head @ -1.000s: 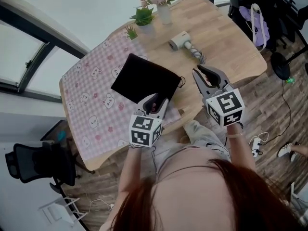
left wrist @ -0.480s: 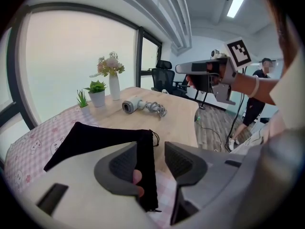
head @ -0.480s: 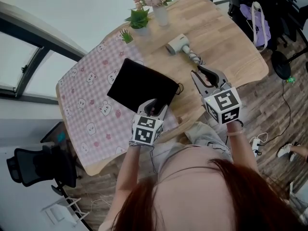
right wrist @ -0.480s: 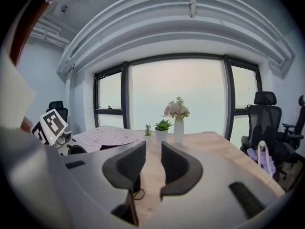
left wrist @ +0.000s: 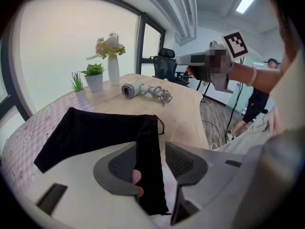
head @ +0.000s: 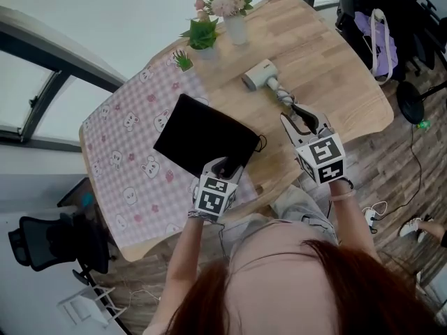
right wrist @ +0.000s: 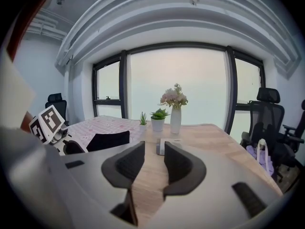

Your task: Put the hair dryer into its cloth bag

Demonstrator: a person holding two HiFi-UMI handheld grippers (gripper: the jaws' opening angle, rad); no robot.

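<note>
Left gripper view: my left claw (left wrist: 151, 147), jaws just opened wide, straddles the cloth bag (left wrist: 95, 128) corner. My right claw (right wrist: 154, 151), opening, empty, faces the hair dryer (head: 260, 74) near the surface (head: 328, 68) far edge; grasps pending.

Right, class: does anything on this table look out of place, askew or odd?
Only the black bag: its near end is pulled into a narrow strip between the left claw's jaws, which have just been opening. Nothing else stands out.
</note>
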